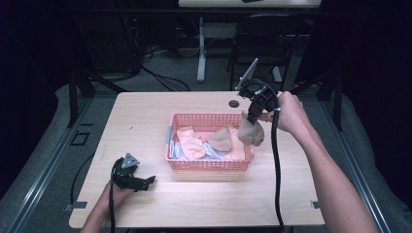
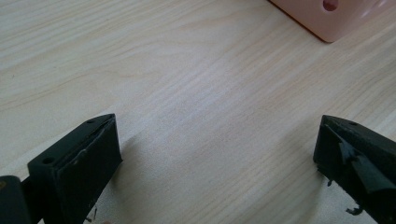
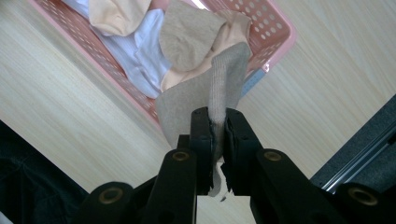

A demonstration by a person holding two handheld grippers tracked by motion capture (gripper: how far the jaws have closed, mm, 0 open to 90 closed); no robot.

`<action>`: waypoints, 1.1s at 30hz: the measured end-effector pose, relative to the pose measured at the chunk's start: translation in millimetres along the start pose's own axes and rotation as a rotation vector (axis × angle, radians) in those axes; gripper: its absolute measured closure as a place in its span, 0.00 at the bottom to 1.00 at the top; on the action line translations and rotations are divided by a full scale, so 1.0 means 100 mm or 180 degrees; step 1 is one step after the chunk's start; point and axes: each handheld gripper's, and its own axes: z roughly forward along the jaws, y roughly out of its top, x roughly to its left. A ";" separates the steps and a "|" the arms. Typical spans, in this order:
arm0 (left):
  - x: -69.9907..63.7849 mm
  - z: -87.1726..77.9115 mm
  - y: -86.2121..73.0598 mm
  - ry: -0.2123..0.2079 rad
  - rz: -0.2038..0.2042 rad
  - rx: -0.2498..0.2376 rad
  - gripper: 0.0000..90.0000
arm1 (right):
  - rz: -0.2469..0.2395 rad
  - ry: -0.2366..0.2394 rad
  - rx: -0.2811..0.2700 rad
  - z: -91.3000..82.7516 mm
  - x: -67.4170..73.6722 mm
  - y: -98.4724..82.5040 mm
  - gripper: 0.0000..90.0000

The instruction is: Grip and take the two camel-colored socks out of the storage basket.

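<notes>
Your right gripper [image 3: 218, 135] is pinching the tan sock [image 3: 205, 100] by its cuff, dangling over the pink basket [image 1: 209, 164] corner; soft, light, limp. Left gripper [image 2: 215, 154] fingers are spread, idling on the tabletop [image 1: 204, 199]

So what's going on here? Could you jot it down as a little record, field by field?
Setting: pale wooden table, person holding tongs in each hand
Container: pink basket near the table's middle
Contents: peach, white and tan socks
Right tongs: shut on a tan sock, held above the basket's right end
Left tongs: open, nothing between them, low over bare table near the front left
Likely activity: taking socks out of the basket, one so far lifted
</notes>
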 end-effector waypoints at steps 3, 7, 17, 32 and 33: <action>0.00 0.00 0.00 0.0001 0.0006 0.0001 0.00 | 0.0050 -0.0011 0.0000 -0.03 -0.06 -0.06 0.92; 0.00 0.00 0.00 0.0002 -0.0009 -0.0002 0.00 | 0.0104 -0.0028 0.0001 -0.05 -0.11 -0.12 0.92; 0.00 0.00 0.00 -0.0002 -0.0008 -0.0003 0.00 | 0.0280 -0.0072 0.0004 -0.04 -0.35 -0.37 0.92; 0.00 0.00 0.00 0.0002 -0.0001 0.0000 0.00 | 0.0569 -0.0038 -0.0098 0.22 -0.67 -0.74 0.92; 0.00 0.00 0.00 0.0002 -0.0001 0.0000 0.00 | 0.0569 -0.0038 -0.0098 0.22 -0.67 -0.74 0.92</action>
